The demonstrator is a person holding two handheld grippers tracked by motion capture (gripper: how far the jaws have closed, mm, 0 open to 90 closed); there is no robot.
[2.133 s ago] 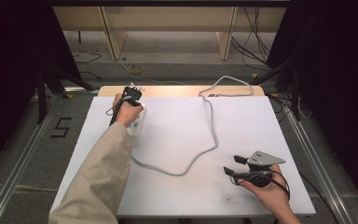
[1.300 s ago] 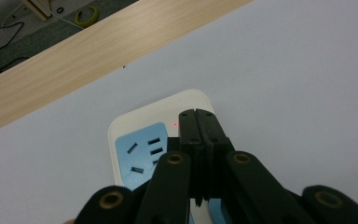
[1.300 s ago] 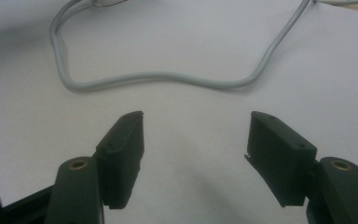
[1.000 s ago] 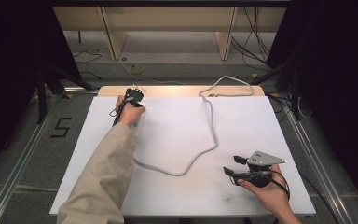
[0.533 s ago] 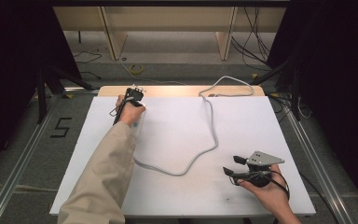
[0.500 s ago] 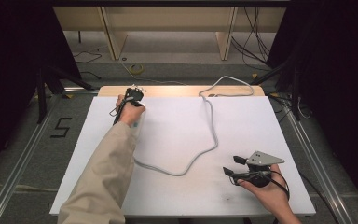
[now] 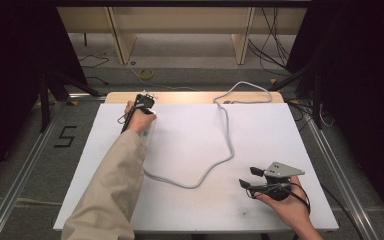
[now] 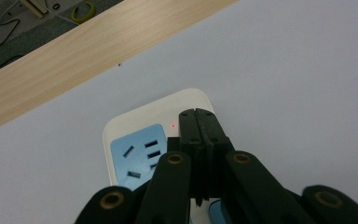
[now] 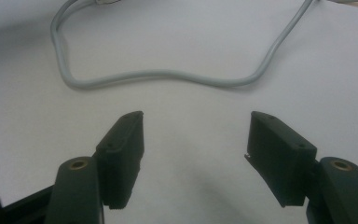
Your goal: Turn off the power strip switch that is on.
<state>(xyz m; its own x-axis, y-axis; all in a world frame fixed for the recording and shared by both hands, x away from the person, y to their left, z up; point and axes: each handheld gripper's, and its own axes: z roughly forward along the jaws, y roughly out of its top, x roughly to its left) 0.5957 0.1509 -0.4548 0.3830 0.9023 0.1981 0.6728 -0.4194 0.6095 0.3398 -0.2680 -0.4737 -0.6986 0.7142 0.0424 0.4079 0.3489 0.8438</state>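
A white power strip (image 8: 135, 121) with a blue socket face (image 8: 140, 151) lies near the far left of the white table (image 7: 190, 130); a small red light (image 8: 173, 125) glows on it. My left gripper (image 8: 200, 122) is shut with nothing between its jaws, and its tips rest over the strip beside the light. I cannot tell whether they touch it. In the high view the left gripper (image 7: 142, 101) and hand cover most of the strip (image 7: 148, 137). Its grey cable (image 7: 215, 165) loops across the table. My right gripper (image 7: 247, 176) hovers open and empty at the front right, and from the right gripper (image 9: 196, 140) the cable (image 9: 168, 74) lies ahead.
A bare wooden strip (image 7: 190, 97) runs along the table's far edge, where the cable (image 7: 250, 87) leaves it. Behind it are wooden furniture legs (image 7: 242, 40) and loose wires on the floor. Metal rails (image 7: 30, 160) flank the table on both sides.
About two seconds ago the left forearm lay slightly further left. Over the last second neither hand nor the cable has visibly moved.
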